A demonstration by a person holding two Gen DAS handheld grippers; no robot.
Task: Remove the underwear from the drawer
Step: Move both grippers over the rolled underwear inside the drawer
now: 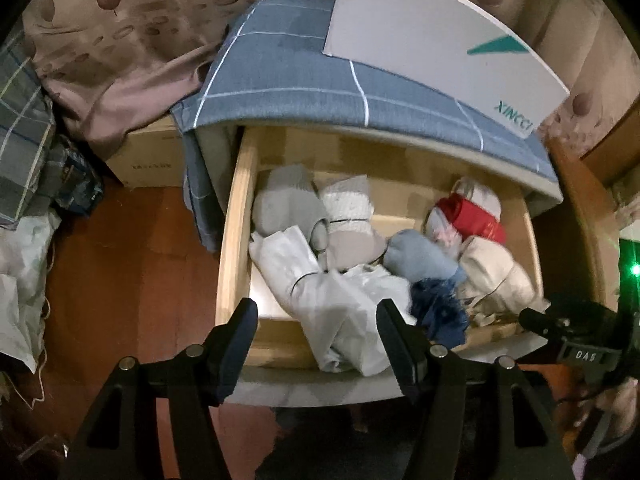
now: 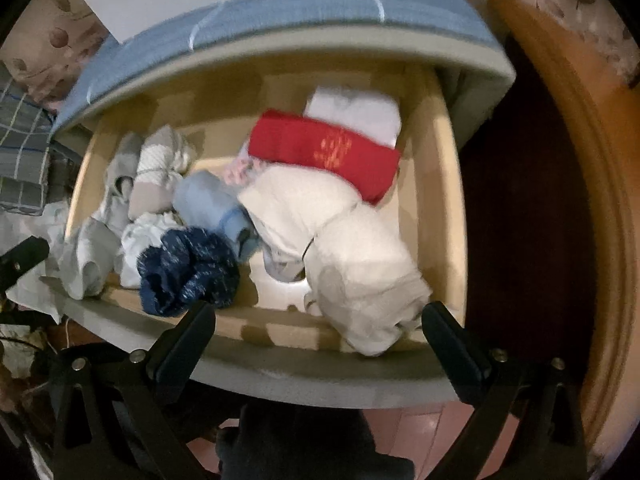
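Wooden drawer (image 2: 452,200) stands open, cream underwear (image 2: 360,264) between the right gripper's (image 2: 320,332) spread fingers (image 2: 452,340), untouched.

The right gripper (image 2: 320,330) hangs spread wide over the open drawer (image 2: 280,332). A cream garment (image 2: 360,272) lies between its fingers.

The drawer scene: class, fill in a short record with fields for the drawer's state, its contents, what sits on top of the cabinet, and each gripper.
drawer: pulled open, pale wood
contents: rolled and folded garments, among them a red piece, a cream piece, a light blue roll, a dark navy piece, a white piece hanging over the front edge
cabinet top: blue checked cloth with a white box on it
left gripper: open, at the white piece
right gripper: open, at the cream piece
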